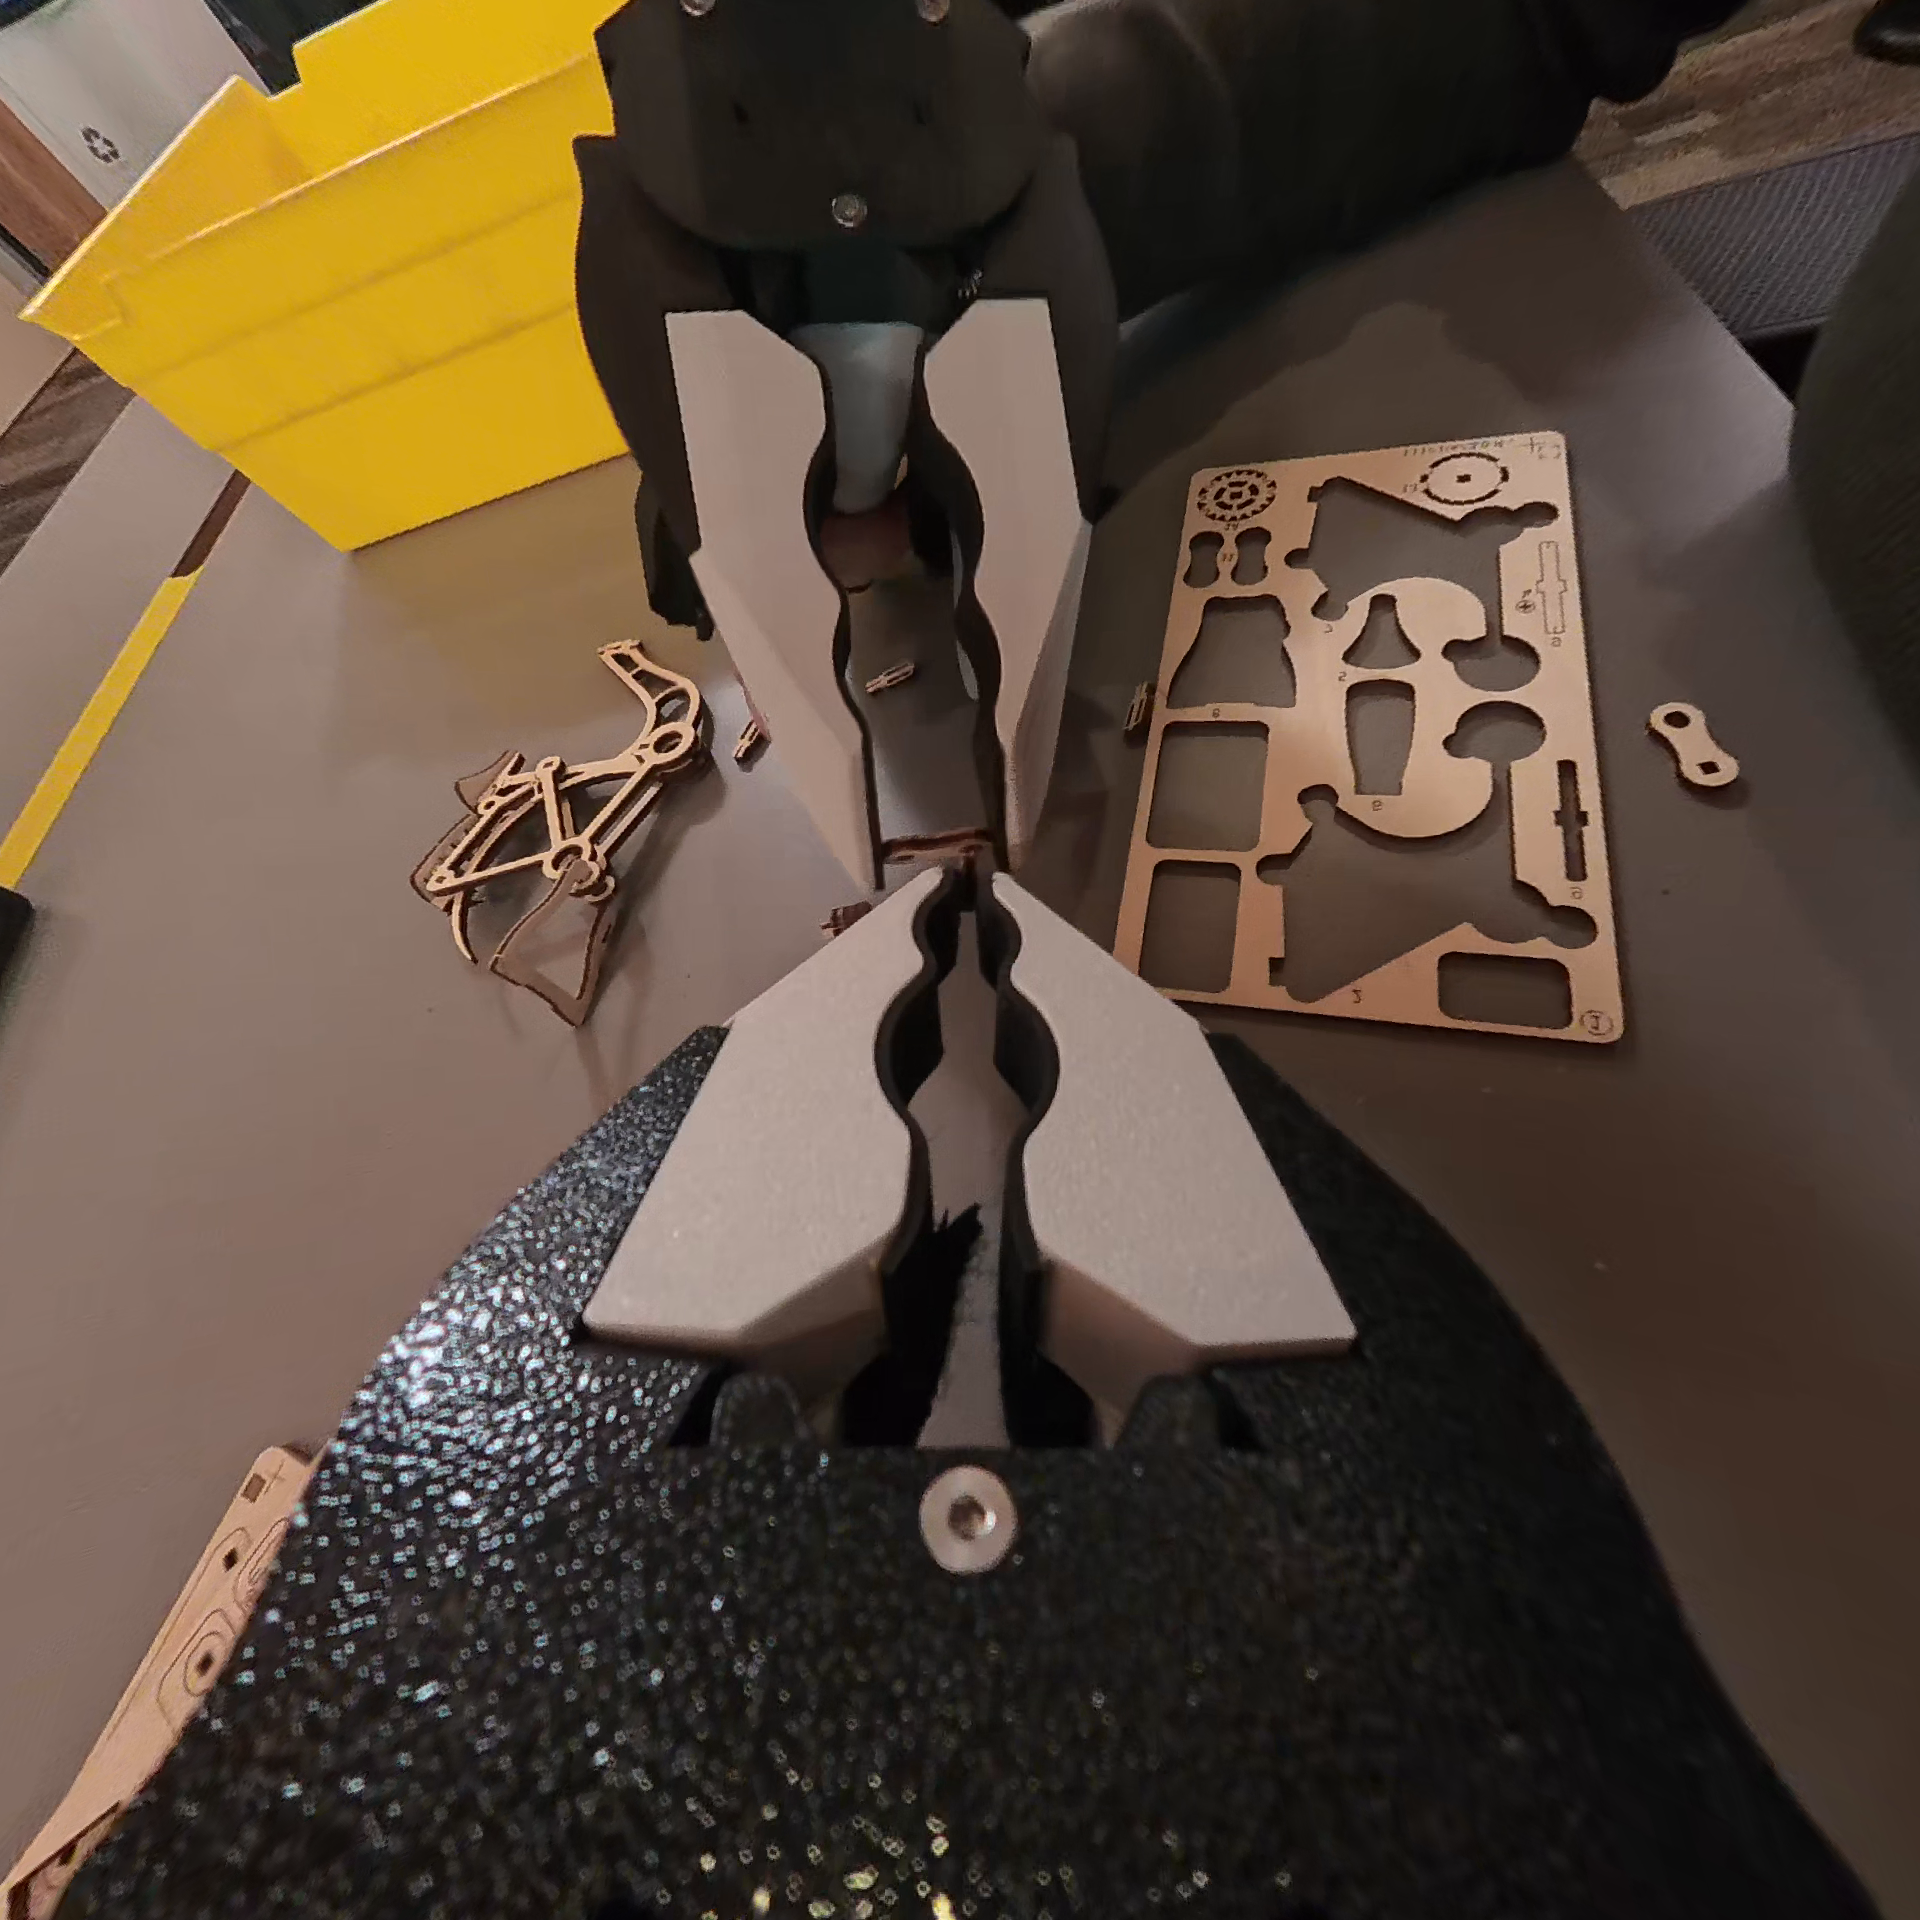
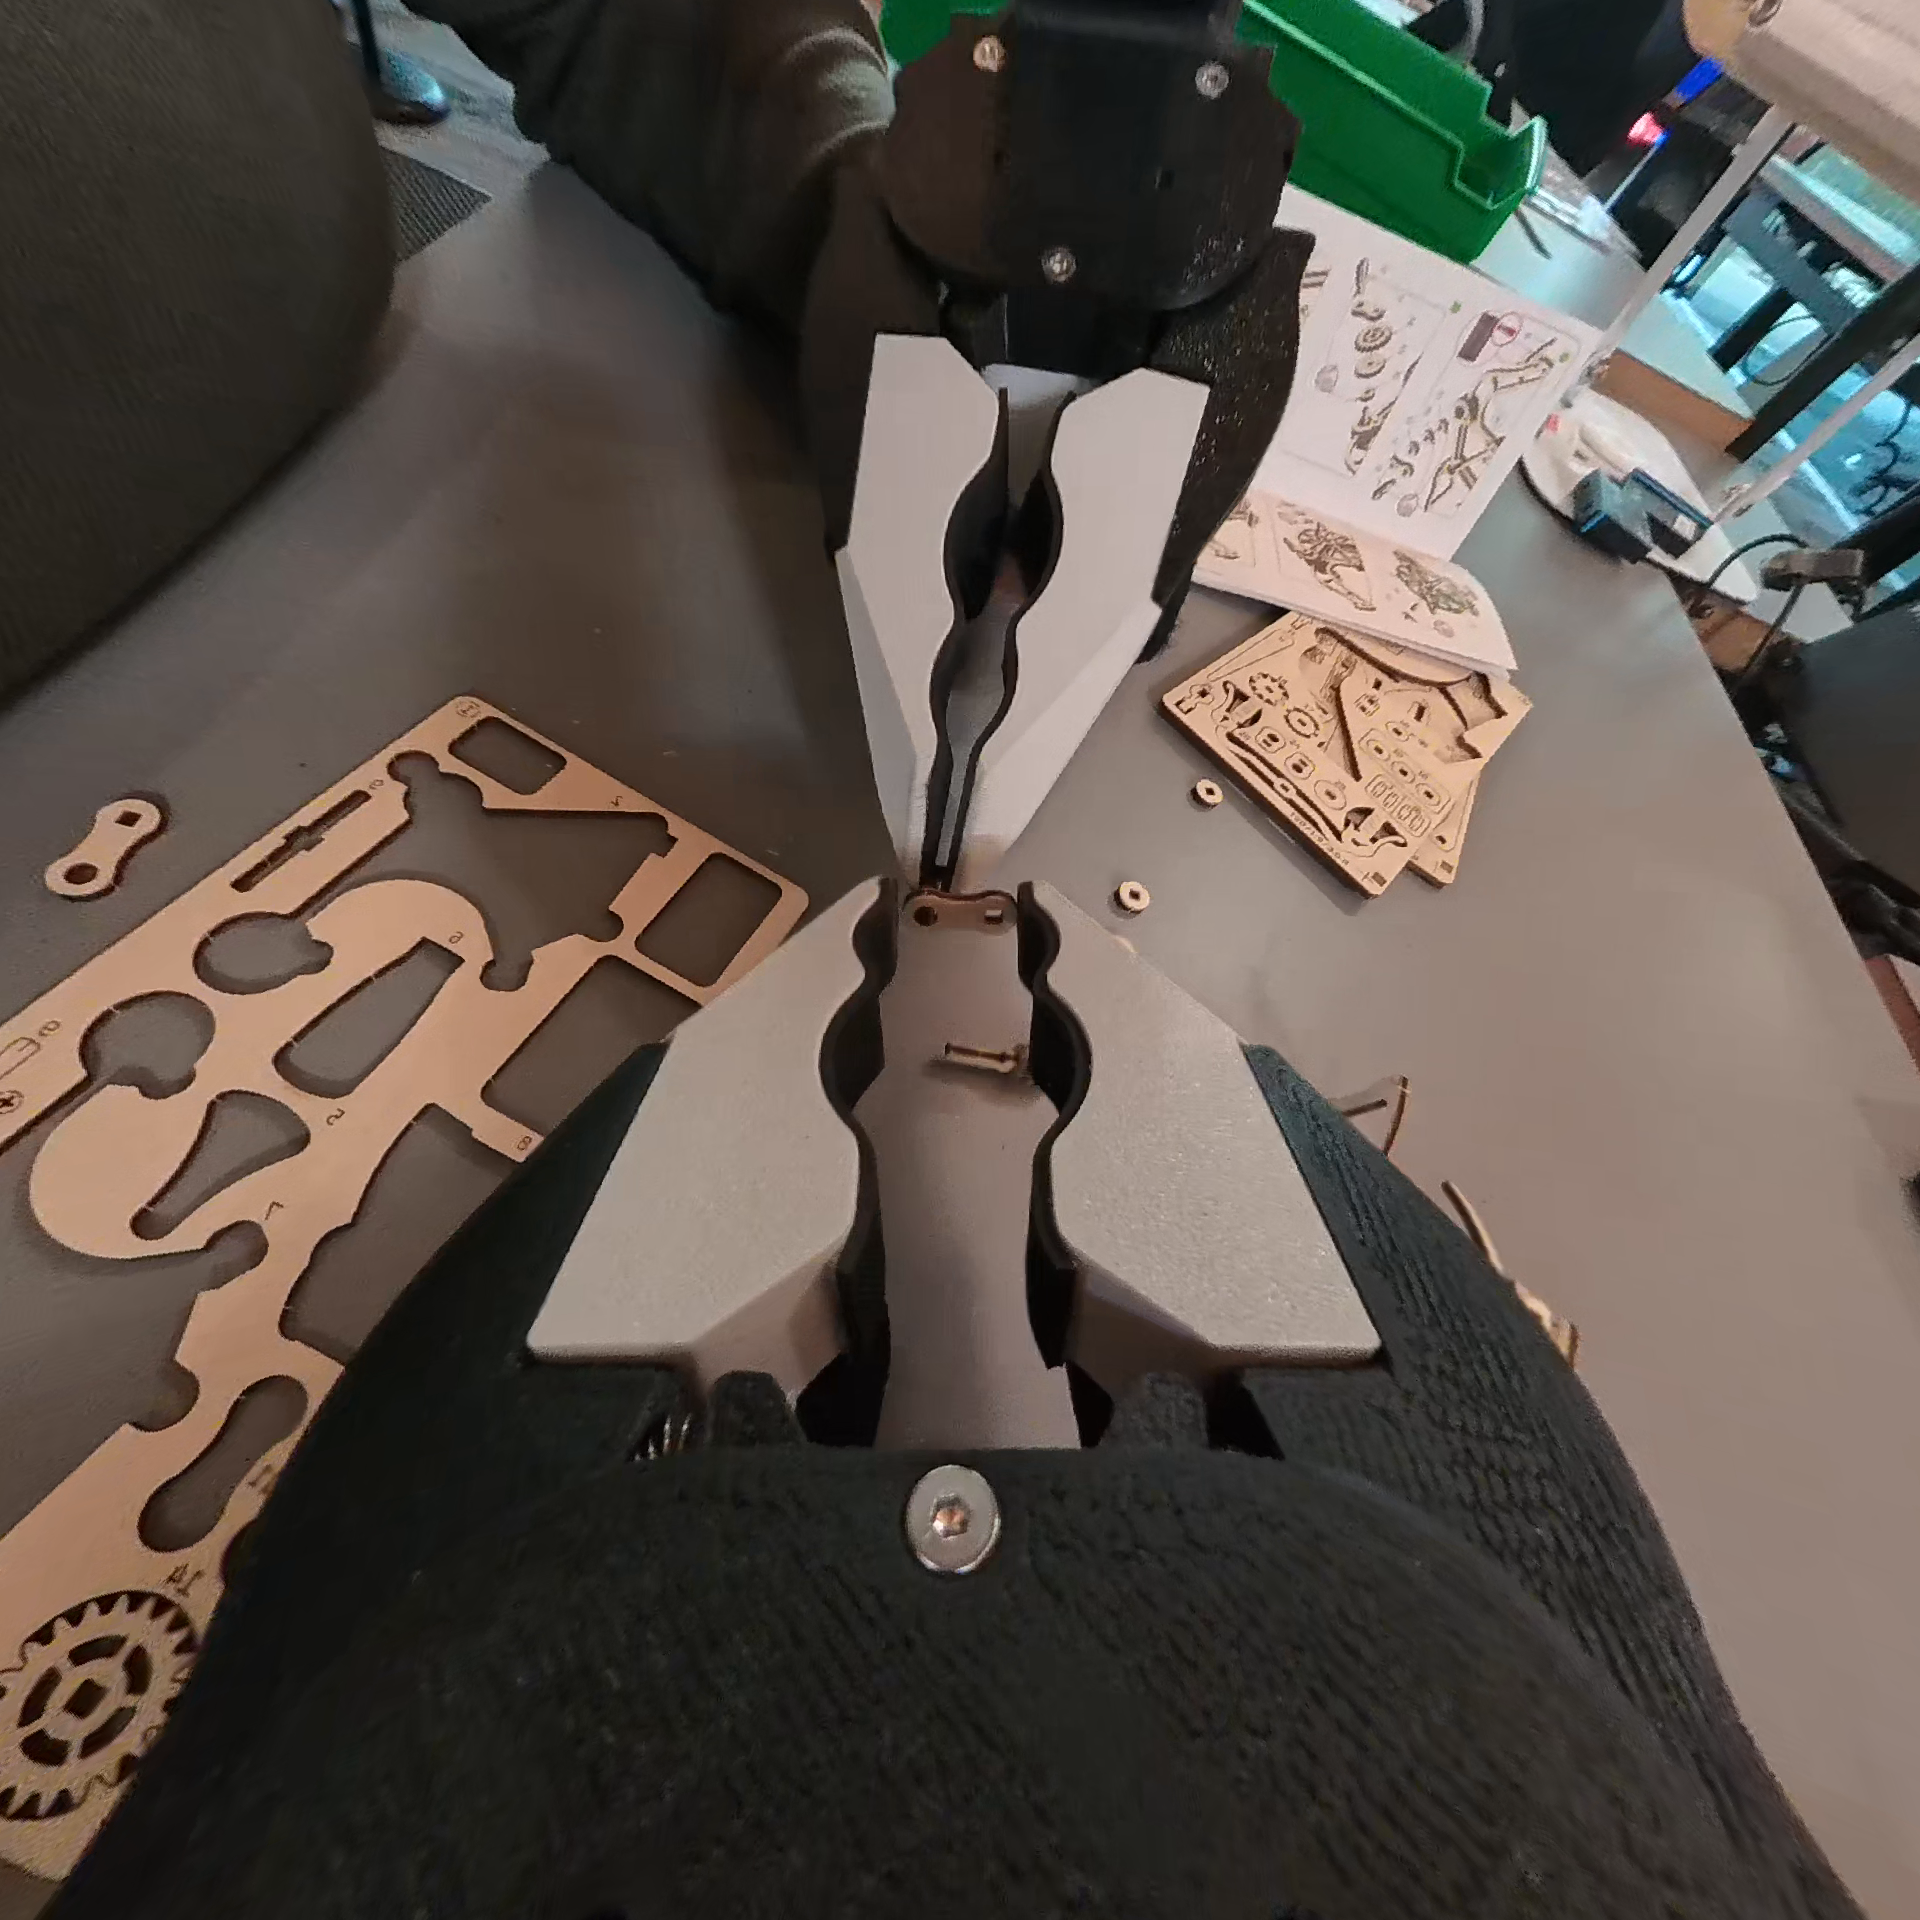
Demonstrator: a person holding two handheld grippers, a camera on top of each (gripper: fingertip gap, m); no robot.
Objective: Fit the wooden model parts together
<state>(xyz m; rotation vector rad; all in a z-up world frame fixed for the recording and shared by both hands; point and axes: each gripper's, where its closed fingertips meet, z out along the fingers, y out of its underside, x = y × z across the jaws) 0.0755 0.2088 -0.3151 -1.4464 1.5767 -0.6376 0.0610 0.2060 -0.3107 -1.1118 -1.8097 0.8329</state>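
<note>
My right gripper (image 2: 961, 902) is shut on a small flat wooden link (image 2: 961, 914), held crosswise between its tips just above the grey table. My left gripper (image 1: 966, 891) faces it tip to tip and is pinched shut on a small wooden pin that barely shows. In the right wrist view the left gripper (image 2: 940, 868) touches the link's left hole. In the left wrist view the right gripper (image 1: 935, 844) comes in from the far side. A partly built wooden model (image 1: 561, 831) lies left of the grippers.
A punched-out wooden sheet (image 1: 1371, 738) lies flat beside the grippers, with a loose link (image 1: 1691, 743) past it. A loose pin (image 2: 982, 1060) lies under my right gripper. A yellow bin (image 1: 343, 312), a green bin (image 2: 1392, 125), a booklet (image 2: 1403, 436), stacked sheets (image 2: 1351, 748) and small rings (image 2: 1130, 896) are around. Both grippers' tips are close together, under 4 cm apart.
</note>
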